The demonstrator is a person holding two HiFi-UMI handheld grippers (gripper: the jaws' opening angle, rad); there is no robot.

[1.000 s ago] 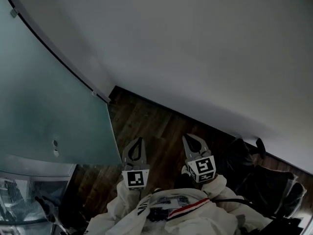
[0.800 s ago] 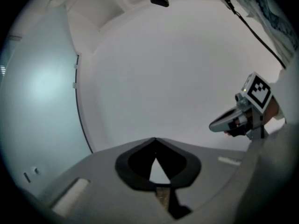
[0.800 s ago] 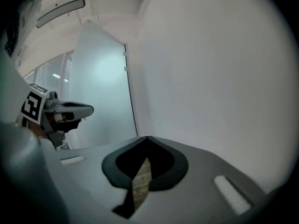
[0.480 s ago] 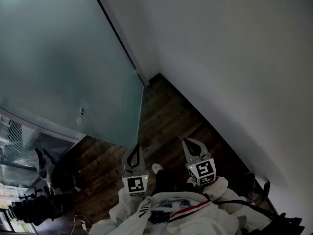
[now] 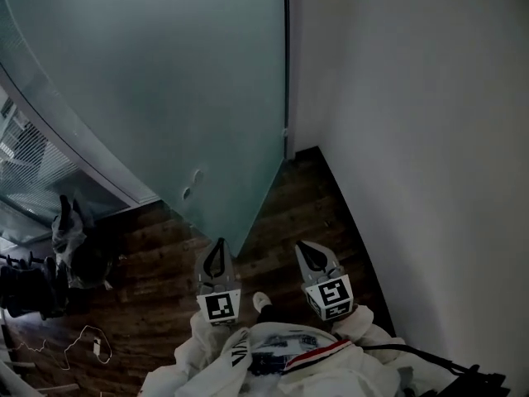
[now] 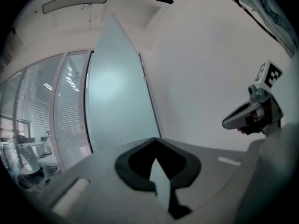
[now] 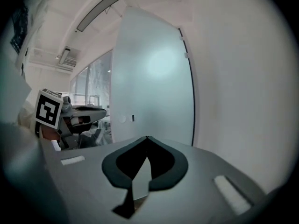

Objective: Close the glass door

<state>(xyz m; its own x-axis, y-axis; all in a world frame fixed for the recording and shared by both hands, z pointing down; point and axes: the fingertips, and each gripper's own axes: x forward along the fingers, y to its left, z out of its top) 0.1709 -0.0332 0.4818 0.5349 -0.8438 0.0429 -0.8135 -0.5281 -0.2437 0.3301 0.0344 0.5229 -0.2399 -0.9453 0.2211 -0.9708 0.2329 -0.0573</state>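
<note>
The frosted glass door (image 5: 165, 81) stands open, hinged by its far edge at the white wall, and its free lower corner reaches out over the floor just ahead of my left gripper (image 5: 219, 242). A small round lock fitting (image 5: 192, 184) sits low on the pane. My left gripper is shut and empty, apart from the door. My right gripper (image 5: 302, 246) is also shut and empty, beside the left one and nearer the wall. The door (image 6: 119, 101) fills the middle of the left gripper view above the shut gripper (image 6: 154, 139). In the right gripper view the door (image 7: 154, 87) stands ahead of the shut gripper (image 7: 147, 137).
A white wall (image 5: 413, 139) runs along the right. The dark wooden floor (image 5: 289, 213) lies between wall and door. A glass partition with blinds (image 5: 25, 139) stands at the left, with dark bags (image 5: 74, 246) and a loose cable (image 5: 91, 346) on the floor below it.
The view has swung from the wall towards the door, which now stands straight ahead and much nearer. Both grippers have turned with it, staying shut and side by side.
</note>
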